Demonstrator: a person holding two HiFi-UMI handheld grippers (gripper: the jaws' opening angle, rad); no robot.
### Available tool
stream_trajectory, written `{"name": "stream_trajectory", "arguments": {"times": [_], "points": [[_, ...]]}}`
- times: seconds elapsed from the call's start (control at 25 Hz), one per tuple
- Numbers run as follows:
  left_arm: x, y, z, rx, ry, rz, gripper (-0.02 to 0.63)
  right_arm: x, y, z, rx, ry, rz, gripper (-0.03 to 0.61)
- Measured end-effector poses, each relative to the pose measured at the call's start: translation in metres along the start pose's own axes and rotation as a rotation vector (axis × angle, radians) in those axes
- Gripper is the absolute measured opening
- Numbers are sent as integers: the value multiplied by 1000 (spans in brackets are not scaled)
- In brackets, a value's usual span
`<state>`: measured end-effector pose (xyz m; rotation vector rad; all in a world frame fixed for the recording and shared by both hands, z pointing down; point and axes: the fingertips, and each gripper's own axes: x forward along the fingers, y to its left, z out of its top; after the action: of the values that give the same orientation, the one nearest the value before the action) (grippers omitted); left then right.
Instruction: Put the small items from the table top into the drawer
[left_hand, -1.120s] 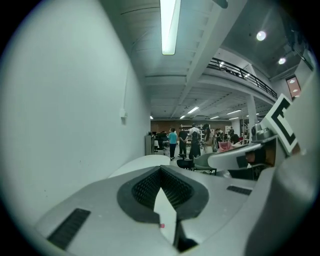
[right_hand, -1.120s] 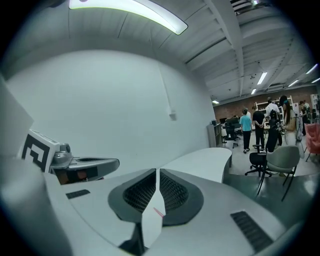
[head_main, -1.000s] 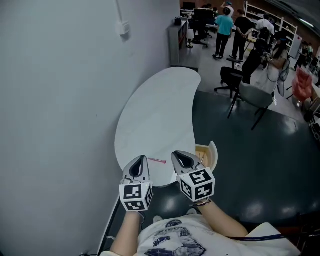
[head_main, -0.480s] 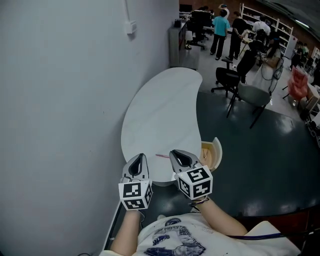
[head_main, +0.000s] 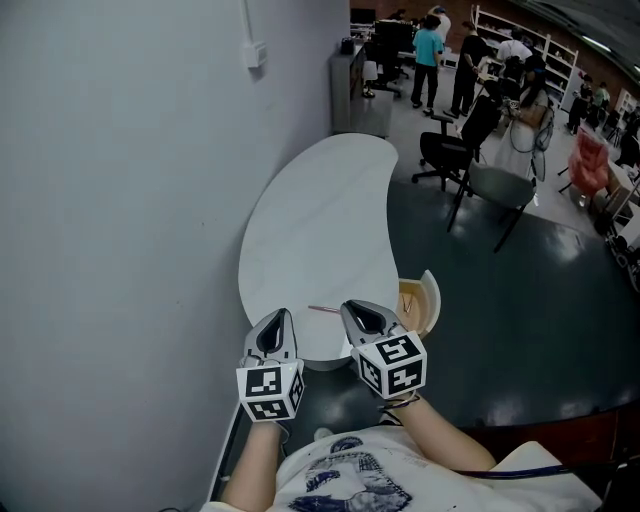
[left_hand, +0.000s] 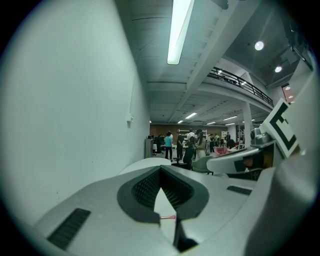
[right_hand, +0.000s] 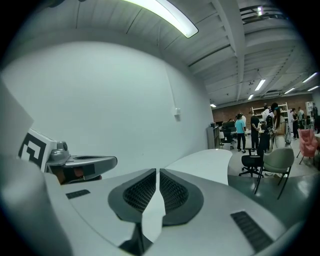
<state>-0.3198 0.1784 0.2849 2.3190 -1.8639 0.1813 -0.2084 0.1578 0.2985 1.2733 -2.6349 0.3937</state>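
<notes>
Over on the left we have the plain grey wall (head_main: 120, 200), and tight against it the white, bean-shaped tabletop (head_main: 320, 210). At its near end, here are the left tongs (head_main: 281, 315), held low and pointing along the tabletop. In the left gripper view their jaws are clenched tip to tip, with nothing caught between them. Through the little gap behind those tips we can see a thin pink stick (left_hand: 167, 218) lying flat on the white surface.

From the head view that stick sits near the tabletop's near edge, just ahead of both tongs and between their tips. It is clear of both and nowhere near being gripped.

Moving right, we have the right tongs (head_main: 353, 306), side by side with the left ones and aimed the same way. In the right gripper view their jaws are clenched down to a hair-thin slit, and we see only white tabletop through it.

Just right of them is the drawer (head_main: 431, 292), which stands open off the tabletop's right side. It has a rounded white front and a pale wooden inside; what lies in it we cannot tell.

Farther right, on the dark floor (head_main: 520, 300), stand a grey chair (head_main: 497, 190) and a black office chair (head_main: 450, 150).
</notes>
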Motion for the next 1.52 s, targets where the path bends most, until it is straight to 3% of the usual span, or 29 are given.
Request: {"name": "stream_trajectory", "arguments": {"times": [0.6, 1.0, 1.52], "points": [[-23, 17, -37, -37, 58, -68, 23, -3, 28, -41, 31, 66, -63, 38], [-22, 39, -66, -72, 111, -61, 23, 15, 31, -65, 43, 127, -80, 38], [50, 52, -97, -97, 202, 18, 23, 85, -27, -92, 51, 224, -5, 38]]}}
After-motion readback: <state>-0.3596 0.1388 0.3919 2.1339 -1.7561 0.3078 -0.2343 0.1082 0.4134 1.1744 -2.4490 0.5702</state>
